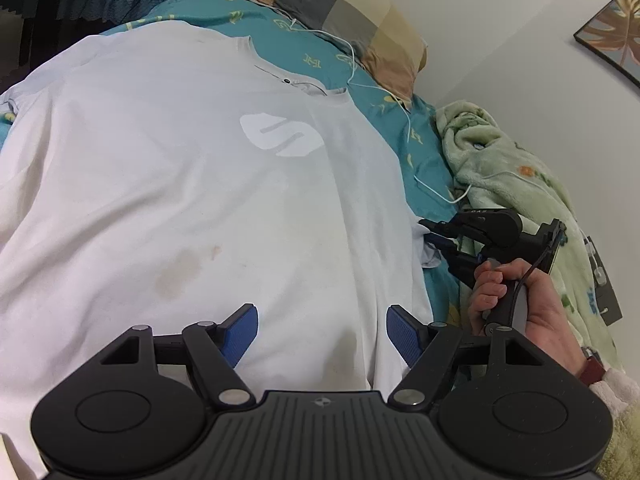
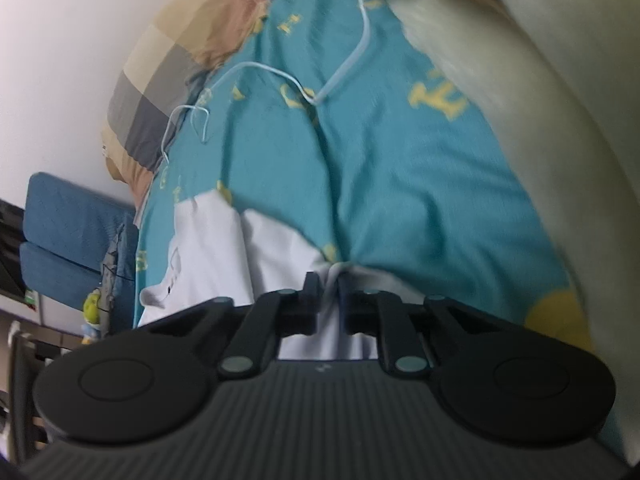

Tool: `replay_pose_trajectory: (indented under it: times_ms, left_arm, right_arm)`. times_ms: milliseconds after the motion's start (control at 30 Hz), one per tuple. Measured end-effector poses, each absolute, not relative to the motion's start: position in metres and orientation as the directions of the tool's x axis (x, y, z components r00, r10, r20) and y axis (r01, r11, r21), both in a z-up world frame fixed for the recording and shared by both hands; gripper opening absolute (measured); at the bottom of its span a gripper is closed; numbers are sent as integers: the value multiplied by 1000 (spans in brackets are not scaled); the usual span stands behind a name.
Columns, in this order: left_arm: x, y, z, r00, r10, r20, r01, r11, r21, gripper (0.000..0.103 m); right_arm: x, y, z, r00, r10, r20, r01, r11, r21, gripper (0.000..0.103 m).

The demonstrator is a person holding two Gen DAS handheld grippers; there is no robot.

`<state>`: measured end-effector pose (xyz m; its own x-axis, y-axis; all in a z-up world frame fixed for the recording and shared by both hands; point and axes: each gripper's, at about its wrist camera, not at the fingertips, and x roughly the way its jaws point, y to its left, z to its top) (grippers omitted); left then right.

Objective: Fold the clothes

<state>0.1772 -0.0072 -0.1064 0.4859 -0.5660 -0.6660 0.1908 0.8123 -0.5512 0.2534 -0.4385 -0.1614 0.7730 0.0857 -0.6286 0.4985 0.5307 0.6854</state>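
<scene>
A white T-shirt with a pale oval logo and some brown stains lies spread flat on the teal bedspread. My left gripper hovers over the shirt's lower part, its blue pads wide apart with only flat cloth beneath them. My right gripper, held by a hand, is at the shirt's right edge. In the right wrist view the right gripper is shut on a bunched fold of the white T-shirt, by its sleeve edge.
A checked pillow lies at the head of the bed by the wall. A white cable trails across the bedspread. A green fleece blanket is piled on the right. A blue chair stands beside the bed.
</scene>
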Motion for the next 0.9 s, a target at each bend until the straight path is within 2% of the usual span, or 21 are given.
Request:
replay_pose_trajectory:
  times_ms: [67,167,267,333,533,600,667,700,733,800,900]
  left_arm:
    - [179,-3,-105,499,-567,-656,178,807,-563,73]
    - [181,4,-100,529,-572,-627,166,794,-585,73]
    - [181,9,-95,558,-562,-610,163,795,-584,73]
    - [181,11,-93,568,-553,-610,157,800,-579,73]
    - [176,7,-94,563,-553,-614,172,805,-567,73]
    - [176,6,-95,559,-556,-616,174,805,-568,73]
    - [175,6,-96,556,-556,-618,175,805,-567,73]
    - [174,6,-96,554,-557,-619,175,805,-567,73]
    - [174,7,-96,553,-557,-619,175,805,-567,73]
    - [174,7,-97,553,-555,-621,174,807,-565,74]
    - [176,6,-99,550,-552,-627,175,810,-560,74]
  right_arm:
    - [253,-429,-142,823,41,-567,416,637,650,6]
    - [255,-393,-110,897,88,-434,201,792,576,5]
    - [259,-353,-103,877,230,-423,51,830,556,5]
    - [258,-344,-108,863,223,-453,78,828,556,5]
    - [240,-400,-123,833,59,-550,372,676,636,9]
    - [237,-410,-130,820,33,-571,416,651,635,11]
    - [238,-416,-137,808,21,-589,441,641,628,33]
    - [239,-419,-141,802,15,-597,453,636,624,58]
    - [240,-422,-145,795,9,-606,465,631,620,74]
    - [241,-424,-153,790,-13,-613,477,641,601,79]
    - [250,-426,-171,763,28,-646,477,650,591,78]
